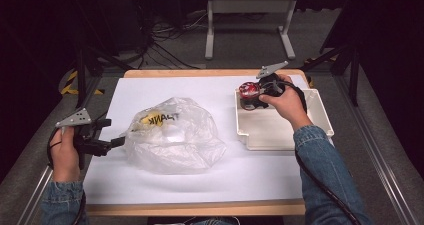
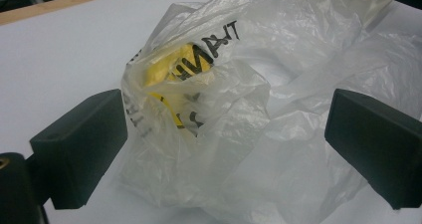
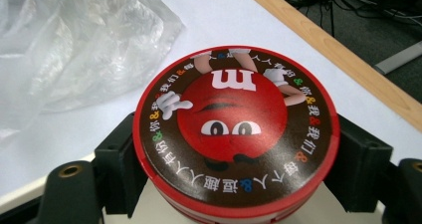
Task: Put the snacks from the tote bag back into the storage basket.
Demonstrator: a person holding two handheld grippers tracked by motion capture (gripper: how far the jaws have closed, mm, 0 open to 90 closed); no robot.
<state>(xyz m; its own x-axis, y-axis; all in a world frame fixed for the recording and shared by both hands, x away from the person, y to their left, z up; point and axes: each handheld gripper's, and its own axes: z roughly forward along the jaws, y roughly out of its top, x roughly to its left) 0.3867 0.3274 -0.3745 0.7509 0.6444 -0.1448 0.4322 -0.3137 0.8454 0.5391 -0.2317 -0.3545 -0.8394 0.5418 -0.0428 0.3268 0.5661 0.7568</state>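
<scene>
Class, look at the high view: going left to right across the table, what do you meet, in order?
Left gripper → crumpled clear plastic bag with something yellow inside → round red candy tin held in the right gripper → white plastic tray.

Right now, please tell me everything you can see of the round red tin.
The round red tin looks like metal, with a red rim and a flat printed lid: a red cartoon candy face, a white "m", and a dark ring of small characters. It is upright and closed, clamped at its sides in the right claw, over the white tray.
</scene>
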